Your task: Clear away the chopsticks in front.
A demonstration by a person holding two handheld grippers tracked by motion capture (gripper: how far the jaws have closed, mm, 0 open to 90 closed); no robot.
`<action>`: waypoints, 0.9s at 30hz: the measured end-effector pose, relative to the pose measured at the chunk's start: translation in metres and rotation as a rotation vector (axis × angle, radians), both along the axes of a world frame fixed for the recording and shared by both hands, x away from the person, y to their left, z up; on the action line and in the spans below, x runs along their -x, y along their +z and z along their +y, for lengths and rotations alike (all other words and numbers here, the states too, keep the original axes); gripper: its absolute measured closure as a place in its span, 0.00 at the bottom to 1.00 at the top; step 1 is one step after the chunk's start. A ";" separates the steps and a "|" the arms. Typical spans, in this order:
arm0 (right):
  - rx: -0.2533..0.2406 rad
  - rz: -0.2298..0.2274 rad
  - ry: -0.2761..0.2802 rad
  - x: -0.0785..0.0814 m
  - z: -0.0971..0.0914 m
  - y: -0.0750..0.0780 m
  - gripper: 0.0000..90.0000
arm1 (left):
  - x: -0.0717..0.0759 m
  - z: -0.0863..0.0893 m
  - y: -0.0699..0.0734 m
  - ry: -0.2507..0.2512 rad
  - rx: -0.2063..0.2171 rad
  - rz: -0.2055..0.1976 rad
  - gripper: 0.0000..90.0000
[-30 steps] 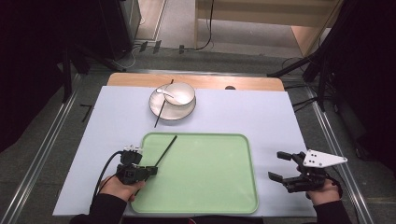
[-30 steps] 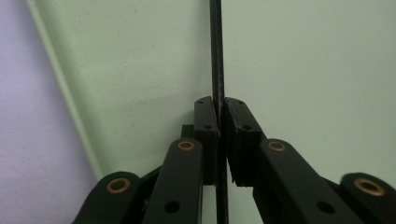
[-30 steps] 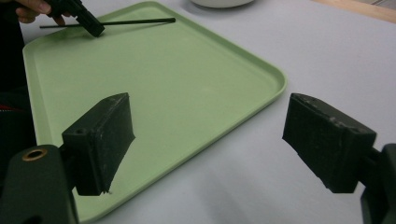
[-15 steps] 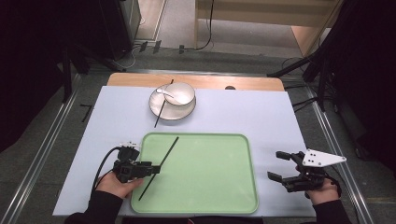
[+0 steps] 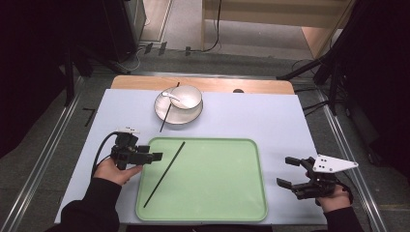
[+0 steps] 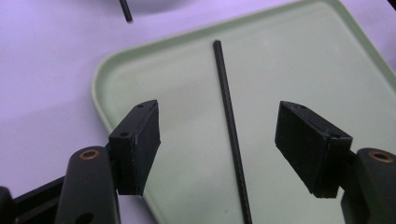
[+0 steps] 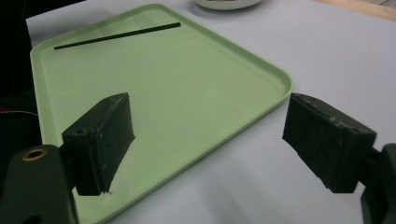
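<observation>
A black chopstick (image 5: 165,173) is lying flat on the green tray (image 5: 227,212), slanting across the tray's left part from near the far rim down toward the near left corner. The left hand-held gripper (image 5: 153,156) is hovering just over the tray's left rim, right beside the chopstick, and its jaws have just been opening. In the left gripper view the two pads are standing well apart with the chopstick (image 6: 231,130) lying on the tray (image 6: 140,65) between them and below, touching neither pad. So that hand-held gripper is spread and pinching nothing.

The right hand-held gripper (image 5: 288,171) is sitting off the tray's right side above the pale tabletop (image 5: 270,116), well apart from the chopstick. Its jaws are also spread wide, with nothing between them; in the right gripper view the tray's corner (image 7: 275,79) is showing between the pads and the chopstick (image 7: 116,35) is lying far off near the opposite edge.

Beyond the tray, a white bowl (image 5: 186,96) is standing on a plate (image 5: 167,113) with a white spoon (image 5: 170,95) resting in it, and a second black chopstick (image 5: 167,116) is leaning across the plate's left side onto the tabletop.
</observation>
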State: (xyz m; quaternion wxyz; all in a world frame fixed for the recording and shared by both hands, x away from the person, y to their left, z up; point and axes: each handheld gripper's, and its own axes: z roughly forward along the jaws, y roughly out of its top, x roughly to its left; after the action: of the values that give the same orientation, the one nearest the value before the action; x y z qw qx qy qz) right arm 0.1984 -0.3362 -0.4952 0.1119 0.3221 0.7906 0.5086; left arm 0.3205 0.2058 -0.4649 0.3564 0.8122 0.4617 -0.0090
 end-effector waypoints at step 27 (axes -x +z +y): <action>0.003 0.021 0.021 -0.002 0.002 -0.002 0.19 | -0.118 -0.017 0.022 0.054 -0.065 -0.004 0.35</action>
State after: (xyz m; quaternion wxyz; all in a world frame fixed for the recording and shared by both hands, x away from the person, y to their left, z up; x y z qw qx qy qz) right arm 0.2007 -0.3338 -0.4977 0.0988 0.3191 0.7959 0.5050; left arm 0.4389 0.1891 -0.4427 0.3308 0.8106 0.4829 0.0170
